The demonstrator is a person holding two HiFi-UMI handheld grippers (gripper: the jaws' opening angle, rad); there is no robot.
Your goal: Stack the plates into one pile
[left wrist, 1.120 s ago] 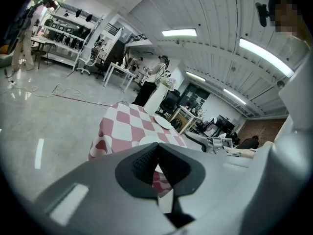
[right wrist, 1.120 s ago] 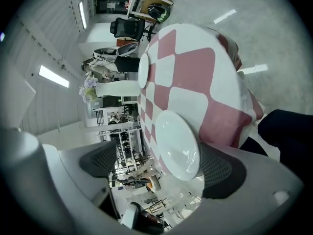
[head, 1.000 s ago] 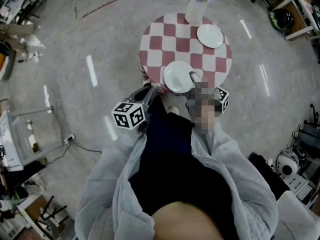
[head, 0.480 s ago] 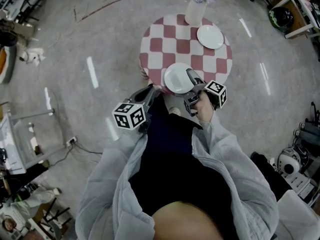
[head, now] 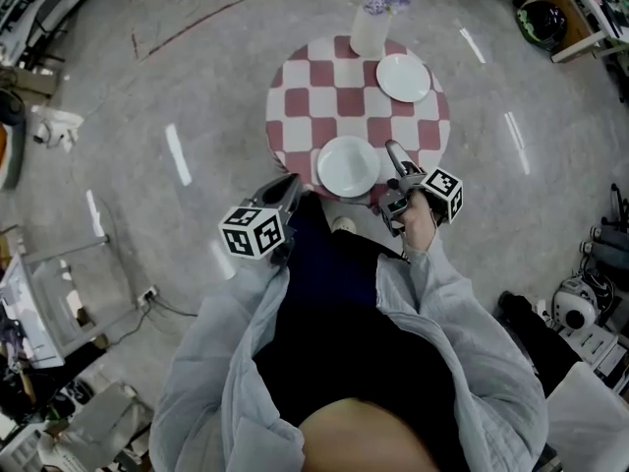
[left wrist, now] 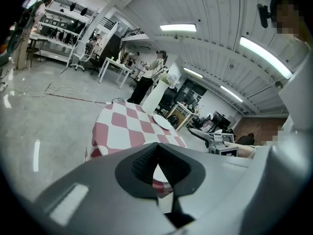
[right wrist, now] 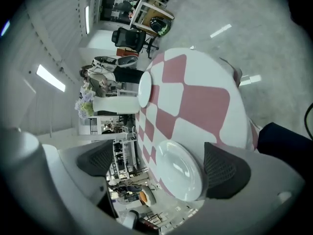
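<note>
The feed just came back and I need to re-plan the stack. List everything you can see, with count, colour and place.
table: one, round, red-and-white checked cloth, on the grey floor
vase: one, white, holding purple flowers, back edge of the table
near plate: one, white, front edge of the table
far plate: one, white, back right of the table beside the vase, not yet stacked
sleeves: two, light grey, bottom of the head view
left tool: one, grey, shut and empty, off the table's front left
right tool: one, grey, open, holding nothing, by the near plate's right edge
</note>
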